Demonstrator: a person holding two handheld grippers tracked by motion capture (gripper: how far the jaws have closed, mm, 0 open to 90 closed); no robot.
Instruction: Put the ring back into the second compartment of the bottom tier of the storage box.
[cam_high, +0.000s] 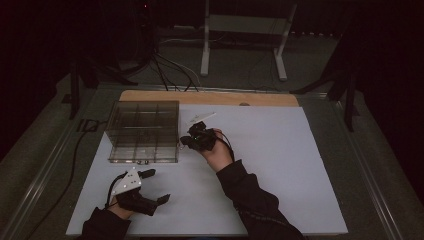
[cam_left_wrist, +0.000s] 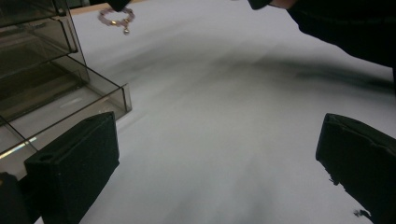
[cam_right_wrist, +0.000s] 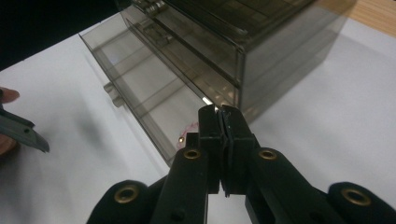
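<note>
White tabletop (cam_high: 280, 165): light beaded bracelet (cam_left_wrist: 116, 17), limp; right gripper (cam_right_wrist: 219, 122) pinches its strand; left gripper (cam_high: 154, 186) jaws wide, empty

Black grippers, dark sleeves

The right gripper (cam_right_wrist: 223, 133) has black linkage arms with brass-ringed pivot holes; the left gripper (cam_high: 145, 187) carries a grey three-cornered plate, blocky black fingers (cam_left_wrist: 74, 165), a black cable. Both sleeves (cam_high: 252, 197) are dark.

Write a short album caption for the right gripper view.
Shut hand-held gripper poised beside a smoky clear drawer box, its bottom drawer pulled open.
</note>
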